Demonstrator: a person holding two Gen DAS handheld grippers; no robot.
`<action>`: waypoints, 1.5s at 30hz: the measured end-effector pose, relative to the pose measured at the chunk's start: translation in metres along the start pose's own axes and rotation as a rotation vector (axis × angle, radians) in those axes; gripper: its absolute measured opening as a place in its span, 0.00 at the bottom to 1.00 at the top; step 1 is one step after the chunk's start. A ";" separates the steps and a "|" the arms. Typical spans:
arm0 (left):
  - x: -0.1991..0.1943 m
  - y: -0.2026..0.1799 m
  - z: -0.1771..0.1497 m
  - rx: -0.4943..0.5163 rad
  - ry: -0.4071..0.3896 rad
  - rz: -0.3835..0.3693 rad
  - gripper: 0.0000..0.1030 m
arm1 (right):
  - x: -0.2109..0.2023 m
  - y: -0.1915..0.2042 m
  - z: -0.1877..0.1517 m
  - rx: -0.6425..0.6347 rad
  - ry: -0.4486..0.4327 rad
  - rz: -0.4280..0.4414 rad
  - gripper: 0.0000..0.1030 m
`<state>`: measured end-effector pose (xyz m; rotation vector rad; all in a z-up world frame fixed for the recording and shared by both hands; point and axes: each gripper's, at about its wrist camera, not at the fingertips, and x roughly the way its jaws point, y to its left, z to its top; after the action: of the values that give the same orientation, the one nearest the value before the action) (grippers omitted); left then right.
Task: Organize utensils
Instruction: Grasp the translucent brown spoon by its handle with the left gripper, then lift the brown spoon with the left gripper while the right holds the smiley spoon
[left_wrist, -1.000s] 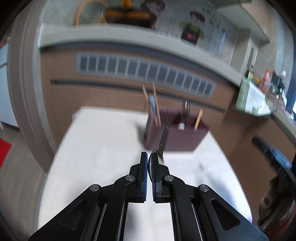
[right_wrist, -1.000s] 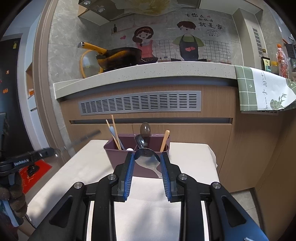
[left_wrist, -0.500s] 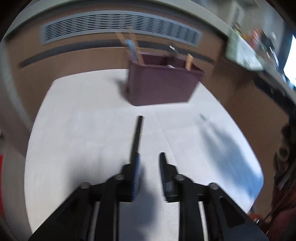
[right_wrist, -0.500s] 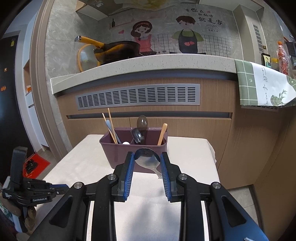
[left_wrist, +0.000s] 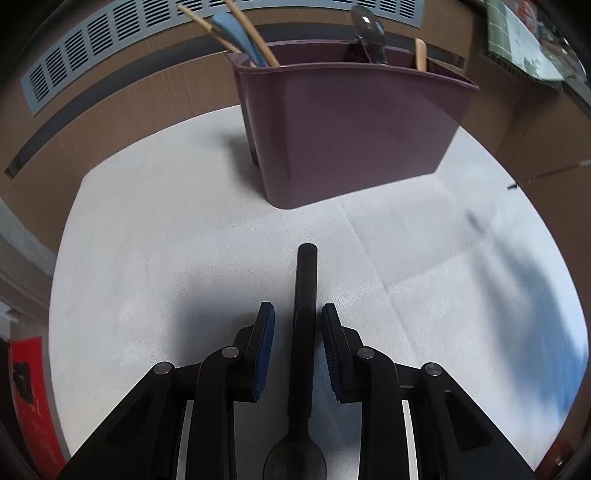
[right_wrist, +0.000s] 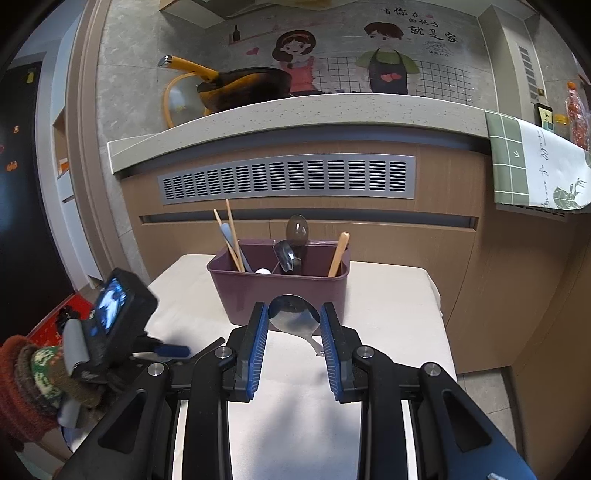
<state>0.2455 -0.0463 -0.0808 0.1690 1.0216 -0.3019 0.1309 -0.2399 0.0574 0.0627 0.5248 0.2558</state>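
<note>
A black spoon (left_wrist: 306, 325) lies flat on the white-clothed table (left_wrist: 155, 266), low in the left wrist frame, between the parted pads of the left gripper (left_wrist: 297, 341), which are not pressed on it. Its long axis runs up the frame: the handle end points toward the purple utensil caddy (left_wrist: 354, 125), the bowl toward the lower edge. If the pads are closed off-centre, the thin handle may be pushed aside or pivoted. A steel spoon (right_wrist: 293, 315) is held across its bowl by the right gripper (right_wrist: 293, 343) and could slip.

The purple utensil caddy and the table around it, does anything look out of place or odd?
One thing: a black spoon lies flat on the white tablecloth in front of the purple caddy, between the open left claw's pads, untouched. The other utensils stand upright in the caddy.
</note>
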 end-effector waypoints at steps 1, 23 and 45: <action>0.001 0.001 0.001 -0.016 -0.002 -0.009 0.26 | 0.001 0.000 0.000 0.001 0.000 0.001 0.25; -0.140 0.008 0.009 -0.189 -0.494 -0.066 0.03 | 0.001 -0.007 0.004 0.043 -0.014 -0.018 0.25; -0.083 0.019 0.020 -0.062 -0.271 -0.208 0.42 | -0.025 -0.018 0.055 0.050 -0.097 0.011 0.25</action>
<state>0.2276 -0.0195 0.0003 -0.0352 0.7788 -0.4686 0.1420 -0.2637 0.1151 0.1260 0.4347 0.2493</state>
